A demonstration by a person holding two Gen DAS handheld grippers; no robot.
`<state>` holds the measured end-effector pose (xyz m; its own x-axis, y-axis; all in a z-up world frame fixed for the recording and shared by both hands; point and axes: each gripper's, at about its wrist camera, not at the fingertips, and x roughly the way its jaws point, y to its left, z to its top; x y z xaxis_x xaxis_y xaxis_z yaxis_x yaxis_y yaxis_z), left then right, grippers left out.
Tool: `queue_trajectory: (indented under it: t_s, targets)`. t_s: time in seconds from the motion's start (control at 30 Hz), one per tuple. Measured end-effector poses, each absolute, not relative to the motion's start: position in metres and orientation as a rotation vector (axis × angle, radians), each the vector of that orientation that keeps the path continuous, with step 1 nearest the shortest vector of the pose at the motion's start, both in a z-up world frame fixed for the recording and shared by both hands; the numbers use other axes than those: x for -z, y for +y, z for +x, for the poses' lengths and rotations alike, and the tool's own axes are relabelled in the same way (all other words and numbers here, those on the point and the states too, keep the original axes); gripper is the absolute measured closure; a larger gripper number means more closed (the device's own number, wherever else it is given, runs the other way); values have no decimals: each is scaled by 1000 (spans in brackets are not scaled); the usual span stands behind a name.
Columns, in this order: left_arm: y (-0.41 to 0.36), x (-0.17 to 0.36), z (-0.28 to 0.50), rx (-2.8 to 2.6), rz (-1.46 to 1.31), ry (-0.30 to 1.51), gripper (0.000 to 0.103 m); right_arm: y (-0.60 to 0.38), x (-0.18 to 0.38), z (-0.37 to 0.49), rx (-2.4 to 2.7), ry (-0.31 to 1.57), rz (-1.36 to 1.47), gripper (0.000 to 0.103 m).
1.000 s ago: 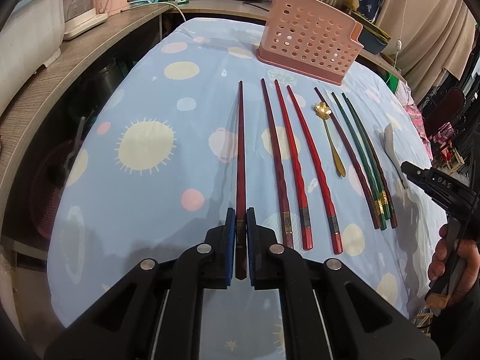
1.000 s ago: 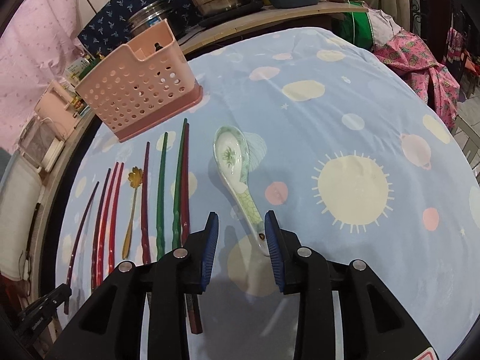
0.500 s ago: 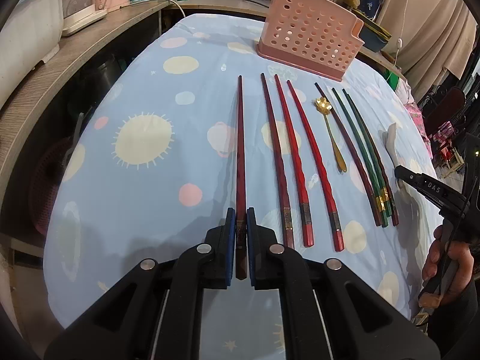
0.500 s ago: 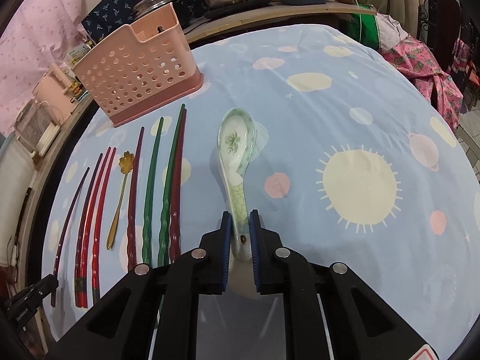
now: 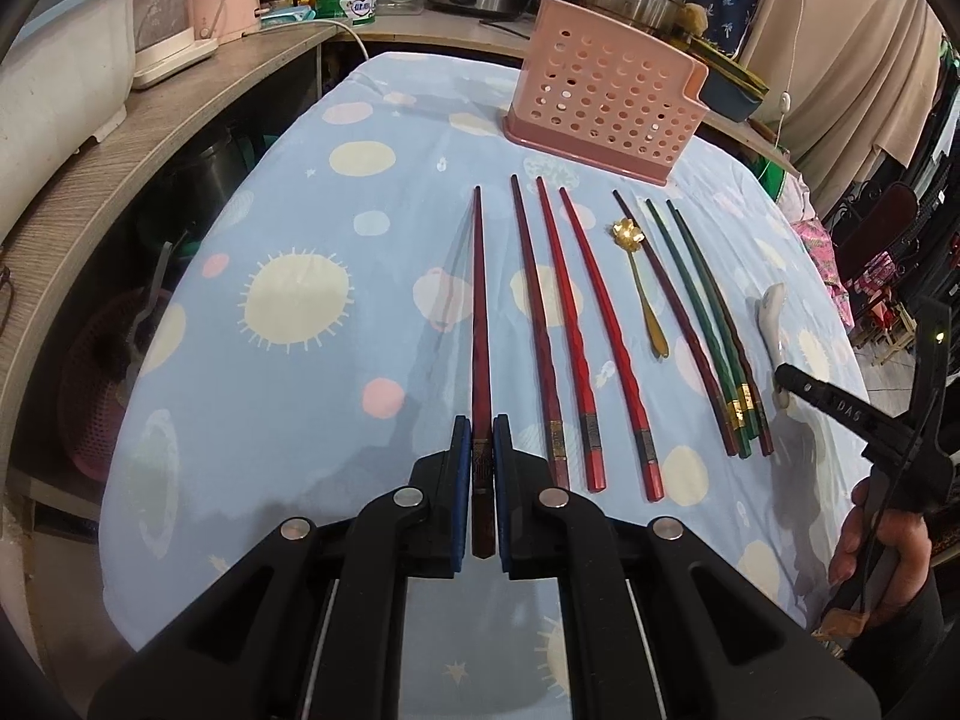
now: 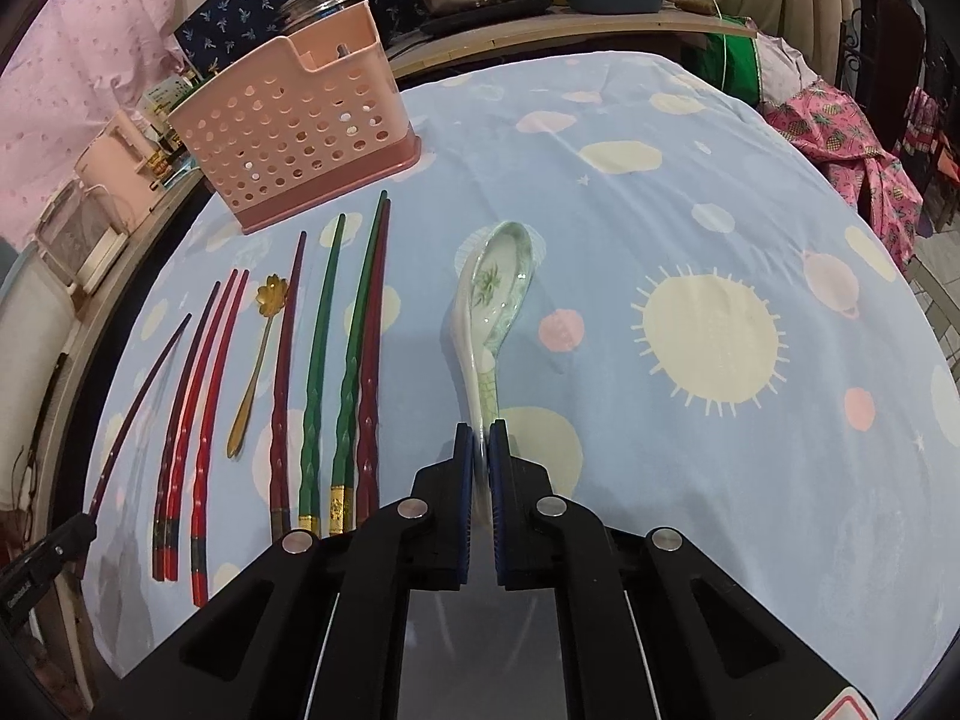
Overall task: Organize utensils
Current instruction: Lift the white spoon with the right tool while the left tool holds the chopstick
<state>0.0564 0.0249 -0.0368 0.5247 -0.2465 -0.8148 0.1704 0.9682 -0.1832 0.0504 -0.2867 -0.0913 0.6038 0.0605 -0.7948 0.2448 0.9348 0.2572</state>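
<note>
Gripping a dark red chopstick (image 5: pixel 480 330) in my left claw (image 5: pixel 481 456) and the ceramic spoon (image 6: pixel 489 300) handle in my right claw (image 6: pixel 479 450), I judge sorting barely begun. Between them lie more chopsticks and a gold spoon (image 5: pixel 642 282). Farther ahead, the pink holder (image 5: pixel 606 102) looks unfilled. Sun-patterned blue cloth (image 6: pixel 750 210) underneath; cluttered kitchen shelves beyond.

Dim indoor light falls from above on the tablecloth (image 5: pixel 288 420); soft shadows lie beside the utensils. Fisheye bending curves its edges, corners vignette black, focus stays sharp.
</note>
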Motion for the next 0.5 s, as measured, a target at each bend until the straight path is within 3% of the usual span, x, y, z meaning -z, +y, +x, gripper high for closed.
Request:
queue_trajectory:
  t_s: [0.2, 0.5]
  targets:
    - [25, 44, 54, 248, -85, 1005, 96, -279, 95, 49, 128, 917, 304, 91]
    - [29, 54, 53, 250, -101, 1037, 96, -268, 82, 37, 148, 890, 235, 94]
